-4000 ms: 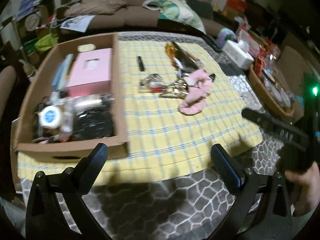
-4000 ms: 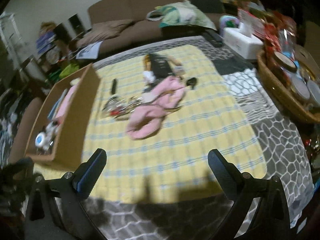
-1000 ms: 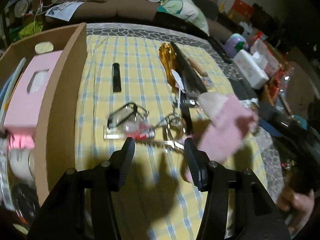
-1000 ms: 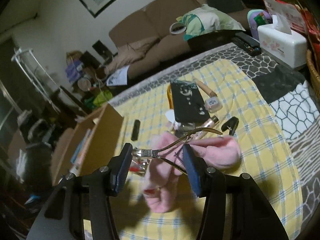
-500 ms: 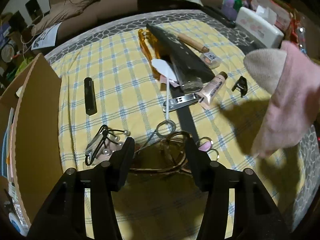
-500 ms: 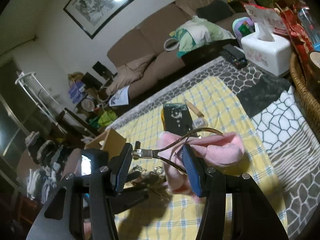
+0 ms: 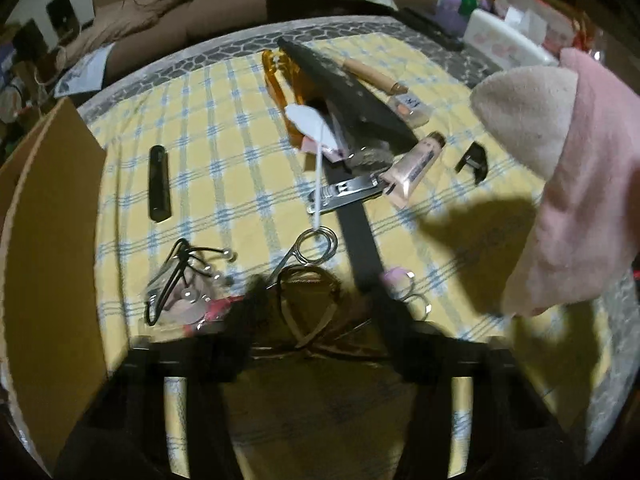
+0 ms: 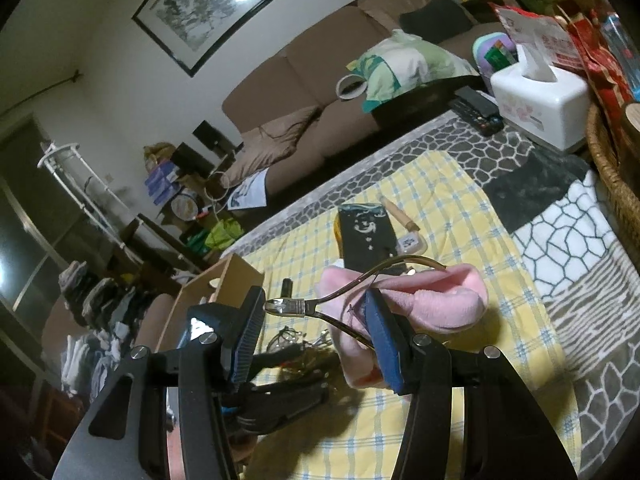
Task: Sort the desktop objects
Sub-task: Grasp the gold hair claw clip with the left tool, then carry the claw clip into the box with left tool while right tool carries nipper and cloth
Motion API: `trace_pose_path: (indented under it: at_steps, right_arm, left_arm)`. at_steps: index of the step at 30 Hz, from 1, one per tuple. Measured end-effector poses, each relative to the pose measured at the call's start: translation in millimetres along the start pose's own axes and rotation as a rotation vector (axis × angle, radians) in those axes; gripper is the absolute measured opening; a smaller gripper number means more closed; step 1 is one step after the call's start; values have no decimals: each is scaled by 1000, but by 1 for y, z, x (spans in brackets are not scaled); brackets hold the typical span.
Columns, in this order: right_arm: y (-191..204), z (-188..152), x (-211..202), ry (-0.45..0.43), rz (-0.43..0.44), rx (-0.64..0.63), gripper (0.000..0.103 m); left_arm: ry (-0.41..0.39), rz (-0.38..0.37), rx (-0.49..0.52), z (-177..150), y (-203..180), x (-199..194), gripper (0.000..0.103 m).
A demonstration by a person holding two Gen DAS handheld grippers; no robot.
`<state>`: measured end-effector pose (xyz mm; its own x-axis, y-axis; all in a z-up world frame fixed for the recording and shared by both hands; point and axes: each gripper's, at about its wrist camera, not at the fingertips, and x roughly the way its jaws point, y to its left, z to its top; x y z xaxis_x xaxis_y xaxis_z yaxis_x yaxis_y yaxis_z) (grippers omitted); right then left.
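**Left tongs close over the clutter while the right holds nipper and sock aloft**

The gold cuticle nipper (image 8: 320, 303) is pinched between the blue pads of the right gripper (image 8: 316, 340), its head against the left pad, its curved handles reaching to the right pad. A pink sock (image 8: 424, 300) hangs there too — caught with the nipper, raised above the yellow checked cloth (image 8: 472, 216). In the left wrist view the left gripper (image 7: 316, 304) points steeply down at a tangle of gold-handled scissors (image 7: 310, 304) and small metal tools; its jaws are closing with that tangle between them, though blur hides whether the pads touch yet. Nearby lie a nail clipper (image 7: 344, 196), a black tube (image 7: 159, 182) and, at the left edge, a cardboard box (image 7: 48, 240).
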<state>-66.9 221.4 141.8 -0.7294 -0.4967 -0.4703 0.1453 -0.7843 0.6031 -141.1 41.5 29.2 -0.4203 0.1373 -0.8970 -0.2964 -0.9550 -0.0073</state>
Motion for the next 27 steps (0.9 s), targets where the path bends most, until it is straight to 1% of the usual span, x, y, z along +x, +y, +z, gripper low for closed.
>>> trace_pose_path:
  at_steps: [2, 5, 8, 15, 18, 20, 23, 27]
  right_arm:
    - [3, 0, 1, 2, 5, -3, 53]
    - [6, -1, 3, 4, 13, -7, 53]
    - [10, 1, 5, 4, 20, -12, 53]
    - [30, 5, 0, -17, 57, -22, 53]
    - [47, 10, -6, -29, 75, -34, 53]
    - [63, 13, -10, -45, 103, -44, 53]
    - [90, 14, -12, -53, 144, -64, 53]
    - [130, 10, -6, -45, 207, -96, 53]
  left_arm:
    - [2, -9, -10, 1, 1, -1, 29]
    - [-19, -55, -60, -1, 10, -10, 29]
    - [-64, -104, -105, -1, 21, -33, 28]
    - [-181, -155, -136, 5, 42, -105, 28]
    - [-230, -181, -156, 8, 55, -140, 28]
    - [-257, -194, -168, 8, 66, -163, 28]
    - [-309, -184, -189, 3, 89, -201, 28]
    - [-357, -159, -233, -12, 124, -239, 28]
